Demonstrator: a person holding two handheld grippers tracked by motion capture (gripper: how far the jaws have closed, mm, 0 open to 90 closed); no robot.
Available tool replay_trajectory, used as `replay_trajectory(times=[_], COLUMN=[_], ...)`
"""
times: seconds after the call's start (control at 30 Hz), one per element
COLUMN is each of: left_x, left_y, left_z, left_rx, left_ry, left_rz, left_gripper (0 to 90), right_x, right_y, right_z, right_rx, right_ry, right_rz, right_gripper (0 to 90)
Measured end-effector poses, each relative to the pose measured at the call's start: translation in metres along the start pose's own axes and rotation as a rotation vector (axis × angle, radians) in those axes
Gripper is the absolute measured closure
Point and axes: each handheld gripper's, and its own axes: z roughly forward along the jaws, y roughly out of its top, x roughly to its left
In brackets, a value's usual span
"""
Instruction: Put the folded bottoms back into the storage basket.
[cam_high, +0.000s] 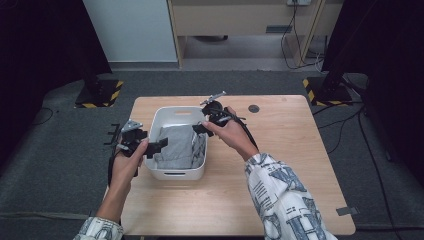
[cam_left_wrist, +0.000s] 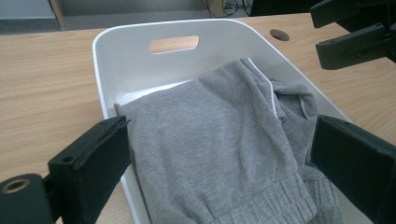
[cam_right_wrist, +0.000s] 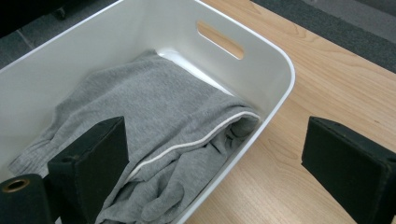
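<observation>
A white plastic tub (cam_high: 175, 174) stands on the left half of the wooden table (cam_high: 285, 150). A folded grey garment (cam_high: 180, 145) with thin white piping lies inside it. My left gripper (cam_high: 157, 146) is at the tub's left rim with its jaws wide apart and nothing between the pads. In the left gripper view the jaws frame the garment (cam_left_wrist: 210, 140) without touching it. My right gripper (cam_high: 200, 127) hovers at the tub's far right rim, open. In the right gripper view one jaw hangs over the garment (cam_right_wrist: 154, 107) and the other over the table beyond the rim (cam_right_wrist: 280, 60).
A round cable hole (cam_high: 253, 108) sits in the table's far edge, right of the tub. Two stands with yellow-and-black bases (cam_high: 97, 92) (cam_high: 327, 90) flank the table on the carpet. A wooden desk (cam_high: 240, 20) is behind.
</observation>
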Motion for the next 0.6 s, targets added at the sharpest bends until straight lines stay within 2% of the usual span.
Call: replay_trajectory(times=[0.13,0.27,0.6], left_x=[0.001,0.0,-0.003], left_y=[0.0,0.0,0.0], left_z=[0.001,-0.001,-0.007], left_rx=[0.004,-0.005,-0.029], left_ry=[0.007,0.013,0.026], left_rz=[-0.009,0.001,-0.002], left_gripper=[4.1,4.1,4.8], right_x=[-0.001,-0.003,-0.015], right_y=[-0.002,-0.003,-0.019], right_z=[0.0,-0.004,-0.026], right_rx=[0.011,0.005,-0.022], right_ry=[0.004,0.006,0.003], right_rz=[0.002,0.005,0.011], right_gripper=[6.8,6.8,7.0])
